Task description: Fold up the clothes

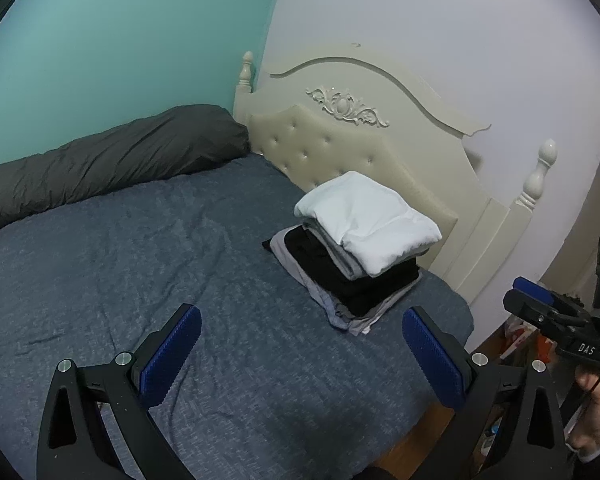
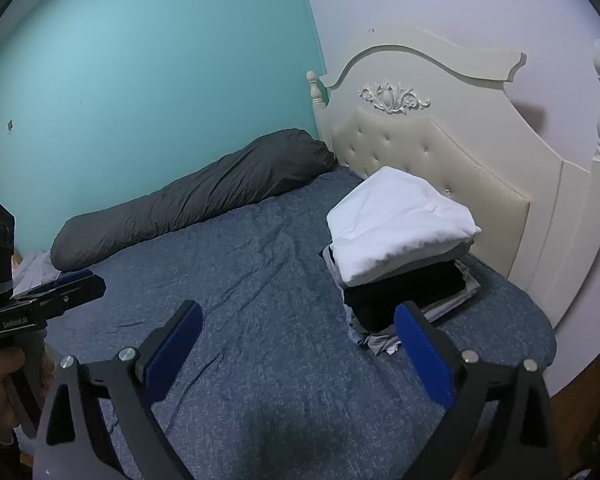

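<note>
Wrinkled blue bedsheet [image 1: 140, 260], tufted cream headboard [image 1: 340, 148], folded clothes stack [image 1: 352, 252], left gripper [image 1: 302, 344] and right gripper [image 2: 298, 340] both wide open, empty.

Stack of folded clothes, white piece on top, black and grey under [image 1: 356, 252], sits on blue-sheeted bed [image 1: 140, 264], ahead & right of left gripper [image 1: 300, 354] fingers, w/ nothing between them. Padded cream headboard [image 1: 340, 148] just behind stack. Long dark grey pillow [image 1: 112, 160] lies far ahead-left along turquoise wall [image 1: 100, 40]. Right gripper [image 2: 298, 350]: stack just ahead of its right finger [image 2: 424, 360], partly hidden by it.
</note>
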`<state>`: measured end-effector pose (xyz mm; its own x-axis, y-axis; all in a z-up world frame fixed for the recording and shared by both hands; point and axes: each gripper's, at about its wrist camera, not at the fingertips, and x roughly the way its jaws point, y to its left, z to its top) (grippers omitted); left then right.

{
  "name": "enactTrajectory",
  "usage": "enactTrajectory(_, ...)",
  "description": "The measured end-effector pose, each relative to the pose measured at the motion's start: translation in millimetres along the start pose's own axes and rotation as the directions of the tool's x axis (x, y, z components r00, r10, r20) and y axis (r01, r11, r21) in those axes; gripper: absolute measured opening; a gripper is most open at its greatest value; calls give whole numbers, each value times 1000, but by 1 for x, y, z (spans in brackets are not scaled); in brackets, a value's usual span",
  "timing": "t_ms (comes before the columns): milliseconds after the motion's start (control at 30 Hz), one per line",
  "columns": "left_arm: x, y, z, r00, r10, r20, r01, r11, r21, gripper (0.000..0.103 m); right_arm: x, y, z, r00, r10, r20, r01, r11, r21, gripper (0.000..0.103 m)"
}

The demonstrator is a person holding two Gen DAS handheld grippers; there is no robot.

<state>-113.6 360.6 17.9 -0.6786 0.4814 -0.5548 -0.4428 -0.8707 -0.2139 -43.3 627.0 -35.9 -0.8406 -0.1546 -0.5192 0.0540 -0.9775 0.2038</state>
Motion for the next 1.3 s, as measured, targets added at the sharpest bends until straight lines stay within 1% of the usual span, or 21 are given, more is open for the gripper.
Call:
enactTrajectory(300, -8, 6, -5, 1000, -2, 2, 2, 1000, 1, 103, 0, -1, -10, 1000, -5, -15, 5, 1000, 1, 98)
enactTrajectory(600, -7, 7, -12, 1000, 0, -2, 0, 1000, 2, 103, 2, -4, -21, 1000, -17, -22, 17, 1000, 9, 98)
enactTrajectory(867, -13, 0, -22, 1000, 8, -1, -8, 999, 49, 103, -14, 0, -35, 999, -40, -18, 40, 999, 25, 98)
enactTrajectory(1067, -19, -2, -31, 1000, 11, -1, -11, 998, 55, 103, -27, 8, -42, 998, -55, -5, 55, 998, 22, 98)
enactTrajectory(1200, -25, -3, -36, 1000, 14, 2, -14, 998, 62, 103, -36, 13, -50, 997, -82, -2, 82, 996, 27, 98)
enactTrajectory(1300, -30, -5, -39, 1000, 19, 10, -20, 997, 70, 103, -42, 16, -55, 997, -76, -6, 76, 997, 33, 98)
